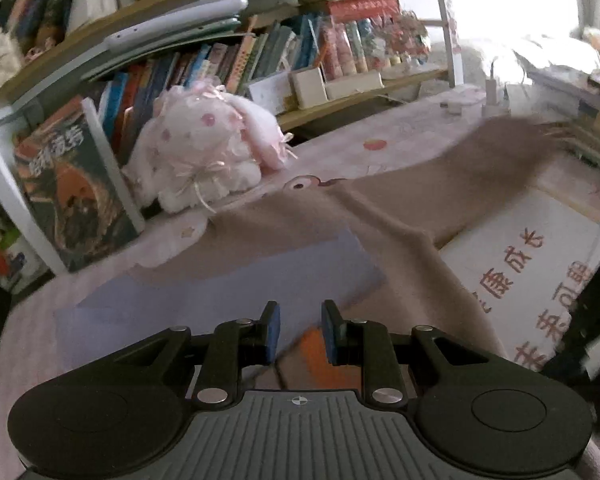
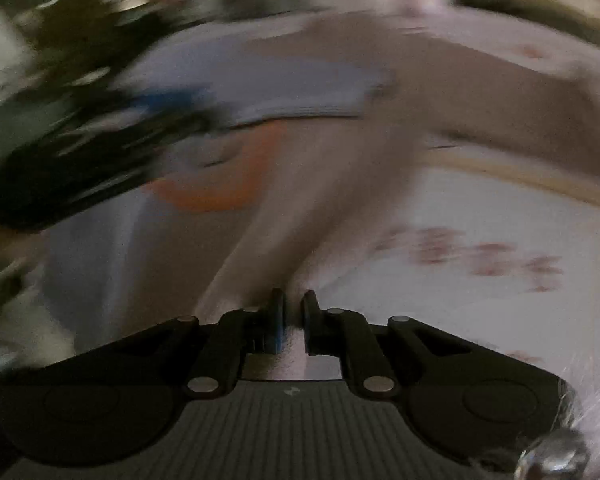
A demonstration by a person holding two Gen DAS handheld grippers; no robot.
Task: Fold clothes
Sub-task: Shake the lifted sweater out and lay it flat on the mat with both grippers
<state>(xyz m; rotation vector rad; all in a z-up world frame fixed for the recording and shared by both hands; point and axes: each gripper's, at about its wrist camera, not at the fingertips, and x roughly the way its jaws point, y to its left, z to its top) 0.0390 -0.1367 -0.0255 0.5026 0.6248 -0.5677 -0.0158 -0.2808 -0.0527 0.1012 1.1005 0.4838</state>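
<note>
Brown knit fabric, the garment (image 1: 400,208), lies spread across our pink patterned tablecloth (image 1: 332,136), with a pale lilac folded piece (image 1: 228,284) lying over its near part and a sleeve stretching away to the far right. Our left gripper (image 1: 300,332) hovers just above the lilac piece, jaws parted with nothing between them. Our right gripper (image 2: 294,316) has its jaws drawn nearly together on a fold of the brown garment, though that view is blurred. A pink plush toy (image 1: 208,152) sits beside the bookshelf (image 1: 220,60), and a white printed box (image 1: 540,260) lies at the right.
</note>
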